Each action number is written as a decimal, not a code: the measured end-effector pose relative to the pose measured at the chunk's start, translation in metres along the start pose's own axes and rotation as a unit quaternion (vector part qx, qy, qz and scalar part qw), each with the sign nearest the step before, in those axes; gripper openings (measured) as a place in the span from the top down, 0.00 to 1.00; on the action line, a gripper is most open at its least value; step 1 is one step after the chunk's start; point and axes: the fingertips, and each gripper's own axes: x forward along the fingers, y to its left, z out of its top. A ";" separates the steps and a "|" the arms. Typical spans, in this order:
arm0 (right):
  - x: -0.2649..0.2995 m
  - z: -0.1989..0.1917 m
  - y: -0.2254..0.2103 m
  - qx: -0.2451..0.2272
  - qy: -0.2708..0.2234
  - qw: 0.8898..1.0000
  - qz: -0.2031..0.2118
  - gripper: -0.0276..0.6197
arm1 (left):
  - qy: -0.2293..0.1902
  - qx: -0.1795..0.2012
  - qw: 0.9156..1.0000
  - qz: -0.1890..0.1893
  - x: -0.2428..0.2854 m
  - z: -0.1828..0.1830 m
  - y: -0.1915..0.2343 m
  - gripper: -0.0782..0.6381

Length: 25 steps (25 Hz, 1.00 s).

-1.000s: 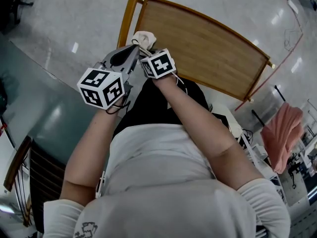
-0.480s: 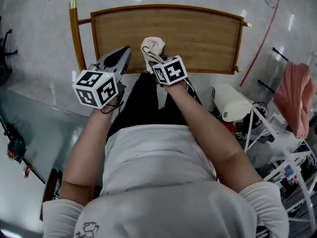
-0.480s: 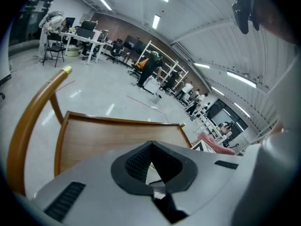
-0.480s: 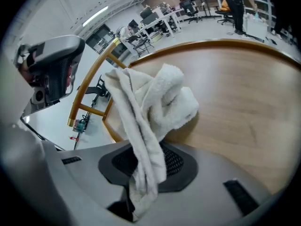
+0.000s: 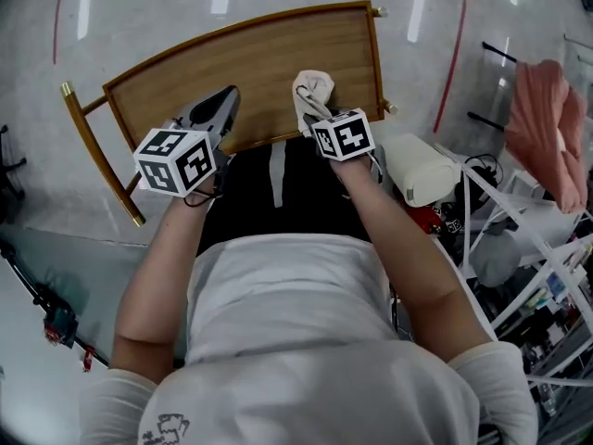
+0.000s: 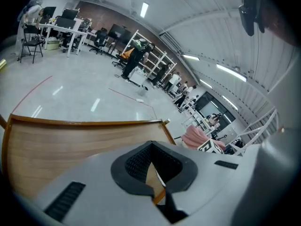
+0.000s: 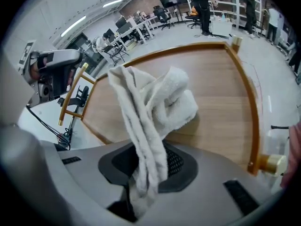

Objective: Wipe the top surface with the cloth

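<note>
My right claw [image 7: 146,160] is clamped on the cloth [image 7: 155,98]; the pale towelling runs up between the jaws and bunches into a loose wad beyond their tips; the wad sits over the wooden surface [image 7: 221,93], throwing a shadow on it, though I cannot tell whether it touches the wood. My left claw [image 6: 151,147] is closed, pads meeting at the tips with nothing between them; only a sliver of wood shows behind the pads.

From the head view both claws sit over the near edge of the surface, the left toward its middle, the right nearer its right end, apart from each other; each carries its marker cube [image 5: 176,160] toward me, with a forearm [image 5: 394,239] running back to the white shirt. The surface is a light wood panel inside a darker raised rim [image 7: 251,102] with brass-tipped corner posts; it stands on a glossy grey floor [image 5: 167,7]. Off its right end lies a white cylindrical object [image 5: 422,182]; beyond that, a white rack [image 5: 528,239] and a pink fabric [image 5: 547,128] hanging.
</note>
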 end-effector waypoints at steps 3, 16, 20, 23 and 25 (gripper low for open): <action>-0.021 -0.005 -0.044 0.017 0.000 1.000 -0.018 0.80 | 0.005 0.002 1.000 -0.007 0.026 0.004 -0.019 0.88; -0.049 -0.009 -0.101 0.045 0.033 0.998 -0.036 0.79 | -0.013 -0.016 1.000 0.020 0.063 0.028 -0.042 0.88; -0.048 -0.002 -0.105 0.041 0.043 0.997 -0.048 0.79 | -0.023 -0.025 0.999 0.030 0.056 0.027 -0.035 0.88; -0.047 0.011 -0.110 0.033 0.044 0.997 -0.057 0.80 | -0.027 -0.032 0.998 0.038 0.047 0.022 -0.027 0.88; -0.046 0.026 -0.115 0.024 0.041 0.996 -0.069 0.80 | -0.029 -0.039 0.998 0.044 0.039 0.017 -0.019 0.88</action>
